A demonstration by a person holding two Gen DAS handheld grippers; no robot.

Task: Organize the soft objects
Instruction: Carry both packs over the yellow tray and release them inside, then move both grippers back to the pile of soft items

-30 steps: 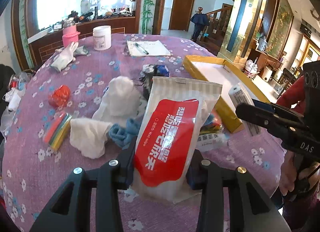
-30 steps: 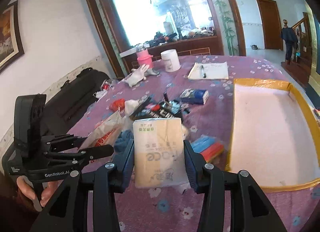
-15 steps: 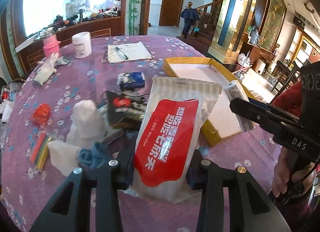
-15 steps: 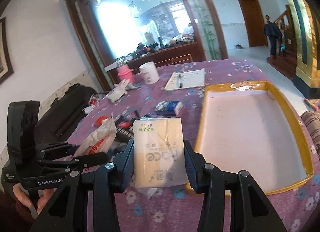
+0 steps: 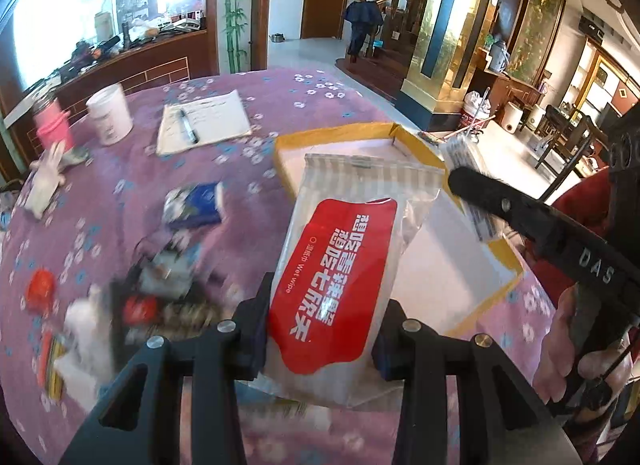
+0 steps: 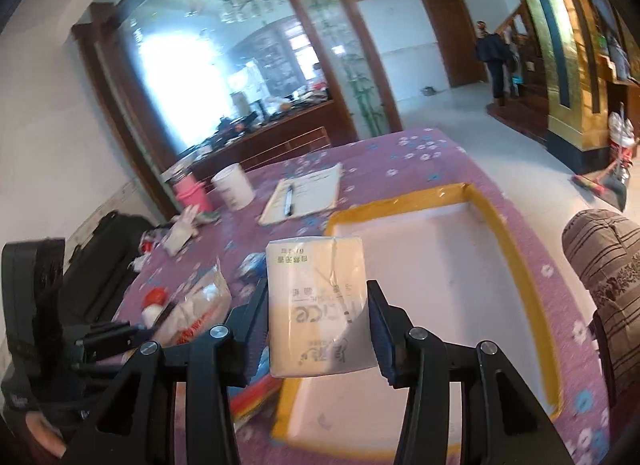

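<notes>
I hold the wipes pack [image 5: 332,285] clamped in my left gripper [image 5: 320,339] and the tissue pack [image 6: 318,305] clamped in my right gripper [image 6: 316,329], both at frame centre above the yellow-edged tray [image 6: 500,221], probably to drop them inside.

Going off the tray [image 6: 504,225] on the table [image 6: 420,157]: notepad [image 6: 308,193] sits just behind its far left corner (pen [image 6: 289,199] on top), cup [image 6: 234,187] further left, clutter off its left side.
</notes>
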